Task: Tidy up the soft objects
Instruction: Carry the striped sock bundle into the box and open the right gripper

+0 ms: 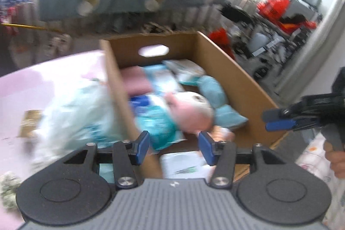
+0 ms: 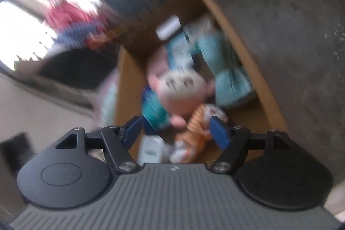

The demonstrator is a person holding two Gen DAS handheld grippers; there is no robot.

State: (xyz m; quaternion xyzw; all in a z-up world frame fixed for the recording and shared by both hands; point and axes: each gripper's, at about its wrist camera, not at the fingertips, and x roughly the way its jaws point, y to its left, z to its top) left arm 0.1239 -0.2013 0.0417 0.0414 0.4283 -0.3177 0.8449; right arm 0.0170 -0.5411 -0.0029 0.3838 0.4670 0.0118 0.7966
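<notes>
Below our left claw (image 1: 173, 147), whose blue pads stand spread with nothing pinched between them, we look down into an open cardboard box (image 1: 228, 70). Nearest in it lies a white packet (image 1: 183, 165), then a pink-and-white plush toy (image 1: 189, 109) resting on teal packets (image 1: 157, 122), with a folded teal cloth (image 1: 215, 94) just beside it. Our right claw (image 2: 175, 132) also hangs spread and empty over the box, above an orange striped toy (image 2: 196, 130). Beyond, everything blurs.
</notes>
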